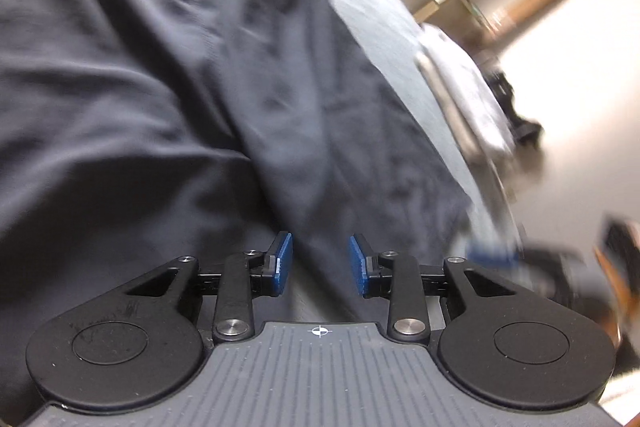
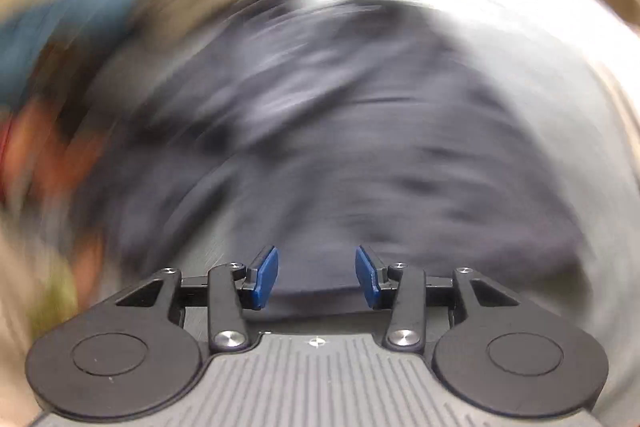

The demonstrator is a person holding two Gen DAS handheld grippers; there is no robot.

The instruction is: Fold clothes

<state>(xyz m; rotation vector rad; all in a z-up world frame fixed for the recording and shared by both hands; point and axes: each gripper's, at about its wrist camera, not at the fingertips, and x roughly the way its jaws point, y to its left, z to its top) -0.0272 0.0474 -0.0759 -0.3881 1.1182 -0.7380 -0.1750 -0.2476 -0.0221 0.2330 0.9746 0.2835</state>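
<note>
Below both sets of fingers lies one dark garment [image 1: 168,75], rumpled across the pale grey surface [image 1: 384,23]. Your left gripper [image 1: 320,261] stands open over its near edge with nothing pinched; your right gripper [image 2: 317,277] is open too, above the cloth's hem, though that view is badly smeared. Judging by this, the next grasp is coming: settle each hand, pick a clear edge or corner, and close on a single layer only. Count: one garment, two grippers.
</note>
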